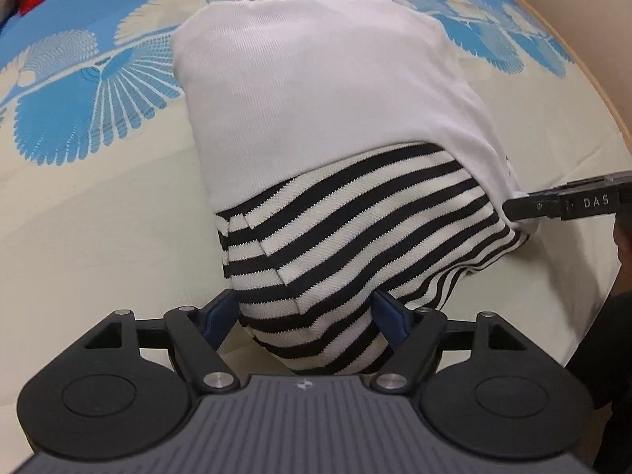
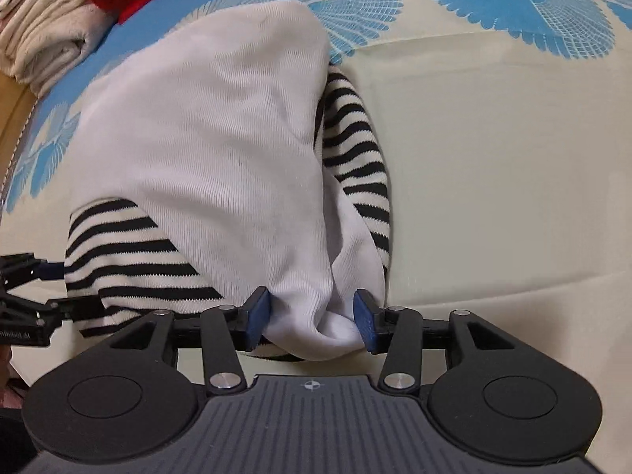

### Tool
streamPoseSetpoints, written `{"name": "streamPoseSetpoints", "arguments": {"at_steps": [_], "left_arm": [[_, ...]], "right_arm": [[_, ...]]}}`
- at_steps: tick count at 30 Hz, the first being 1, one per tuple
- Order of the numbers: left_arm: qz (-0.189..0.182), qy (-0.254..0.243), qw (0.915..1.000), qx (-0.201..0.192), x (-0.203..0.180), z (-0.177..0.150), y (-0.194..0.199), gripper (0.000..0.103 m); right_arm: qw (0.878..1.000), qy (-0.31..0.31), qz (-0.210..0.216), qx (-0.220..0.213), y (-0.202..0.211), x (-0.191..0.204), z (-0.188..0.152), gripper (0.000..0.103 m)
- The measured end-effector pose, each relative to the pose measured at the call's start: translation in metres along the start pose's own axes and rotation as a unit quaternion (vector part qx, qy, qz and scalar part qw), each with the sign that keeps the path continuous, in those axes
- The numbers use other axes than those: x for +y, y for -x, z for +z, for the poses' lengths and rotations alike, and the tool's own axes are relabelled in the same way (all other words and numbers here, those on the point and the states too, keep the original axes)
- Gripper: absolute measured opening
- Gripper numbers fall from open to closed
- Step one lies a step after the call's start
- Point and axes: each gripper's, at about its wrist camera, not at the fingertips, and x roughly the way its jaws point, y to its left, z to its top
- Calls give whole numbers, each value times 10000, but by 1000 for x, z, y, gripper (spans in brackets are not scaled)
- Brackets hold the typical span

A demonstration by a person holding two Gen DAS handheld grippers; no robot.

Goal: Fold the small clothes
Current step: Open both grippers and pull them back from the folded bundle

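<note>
Left gripper (image 1: 306, 316) fingers wide around striped knit fold (image 1: 355, 237), right gripper (image 2: 312, 320) fingers parted beside ribbed white cloth (image 2: 221, 150).

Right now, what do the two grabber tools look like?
Both look alike. The left gripper and the right gripper are black, with jointed link arms, silver rivets and round black discs on each side. Their fingers carry blue pads. Behind sits a grey ribbed body with a small crosshair mark. One finger seen from the side shows white letters, DAS.
</note>
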Motion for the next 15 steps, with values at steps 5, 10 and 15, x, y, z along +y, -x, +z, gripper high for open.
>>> {"name": "streamPoseSetpoints", "arguments": {"at_steps": [5,10,15], "left_arm": [[518,29,9976,-455,-12,-10,20,81],[1141,211,9881,-1007,-28,-26,60,85],[1359,603,9769,-1536,-51,-49,105,85]], "right_arm": [[9991,39,-273,-332,18,2,-5,47],[9887,-296,-875,-1185,57,-13,-16,50],[9732,152,-982,-2073,109,-6,-48,73]]}}
